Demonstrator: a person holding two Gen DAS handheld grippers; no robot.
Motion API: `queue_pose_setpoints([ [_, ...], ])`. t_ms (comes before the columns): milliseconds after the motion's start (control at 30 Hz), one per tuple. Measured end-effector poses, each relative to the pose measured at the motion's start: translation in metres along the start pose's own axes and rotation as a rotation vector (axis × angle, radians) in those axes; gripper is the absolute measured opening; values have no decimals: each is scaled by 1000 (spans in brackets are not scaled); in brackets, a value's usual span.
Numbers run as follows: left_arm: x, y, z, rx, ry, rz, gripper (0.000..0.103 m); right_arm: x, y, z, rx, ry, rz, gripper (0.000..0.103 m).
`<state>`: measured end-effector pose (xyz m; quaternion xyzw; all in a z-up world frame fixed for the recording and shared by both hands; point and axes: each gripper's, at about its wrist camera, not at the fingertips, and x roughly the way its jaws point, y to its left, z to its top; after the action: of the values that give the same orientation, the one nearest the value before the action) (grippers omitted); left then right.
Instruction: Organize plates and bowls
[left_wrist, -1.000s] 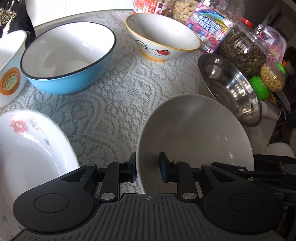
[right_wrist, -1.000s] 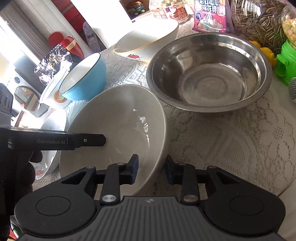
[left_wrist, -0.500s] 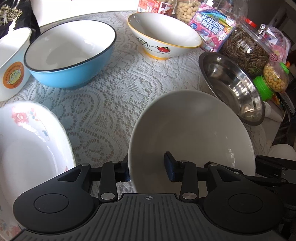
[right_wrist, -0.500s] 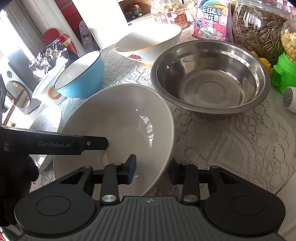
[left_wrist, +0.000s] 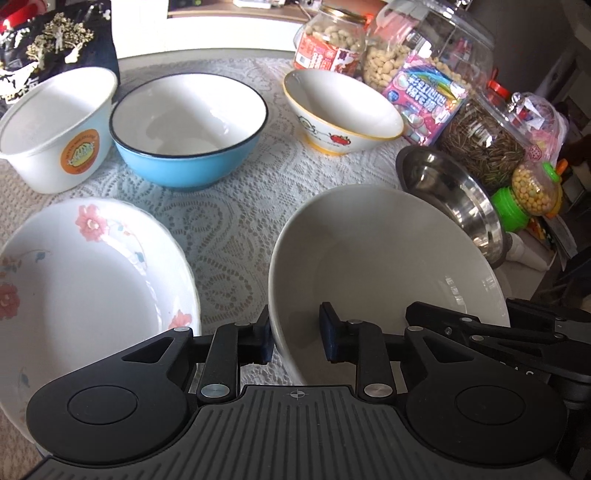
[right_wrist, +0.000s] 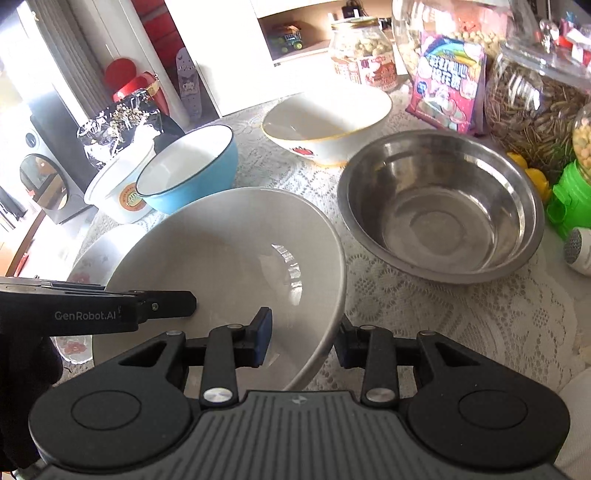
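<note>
A plain grey-white bowl (left_wrist: 388, 266) is held between both grippers, above the lace tablecloth. My left gripper (left_wrist: 295, 338) straddles its near-left rim, one finger outside and one inside, with a visible gap. My right gripper (right_wrist: 304, 341) straddles its near-right rim (right_wrist: 332, 295) the same way, jaws apart. A flowered plate (left_wrist: 85, 280) lies at the left. A blue bowl (left_wrist: 188, 129), a white tub with an orange sticker (left_wrist: 59, 129) and a yellow-rimmed bowl (left_wrist: 340, 110) stand further back. A steel bowl (right_wrist: 439, 206) sits to the right.
Jars of nuts and sunflower seeds (left_wrist: 480, 147), a pink snack bag (left_wrist: 424, 99) and a green candy dispenser (right_wrist: 569, 199) crowd the table's far right. A dark foil bag (left_wrist: 48, 55) stands at the back left. A table edge lies right of the steel bowl.
Both grippers and the grey bowl have risen and pulled back, so more of the table shows. Both sets of jaws have widened a little around the bowl's rim.
</note>
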<state>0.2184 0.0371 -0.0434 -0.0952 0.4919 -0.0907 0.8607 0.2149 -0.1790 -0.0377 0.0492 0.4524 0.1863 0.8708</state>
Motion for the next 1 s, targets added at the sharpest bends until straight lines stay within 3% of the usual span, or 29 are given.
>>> queue_pose_setpoints([
  [200,-45,27,-5,-53,-108,13,25,-7,40,23,-100,-69,46,35],
  [433,-91,81,-29,-153,-188,149,25,22,115,33,-254,-47,162,35],
  [700,-89,142,-51,-313,-153,214,25,71,170,26,-352,80,217,35],
  [1000,-73,161,-58,-365,-115,193,24,97,168,24,-335,149,212,33],
])
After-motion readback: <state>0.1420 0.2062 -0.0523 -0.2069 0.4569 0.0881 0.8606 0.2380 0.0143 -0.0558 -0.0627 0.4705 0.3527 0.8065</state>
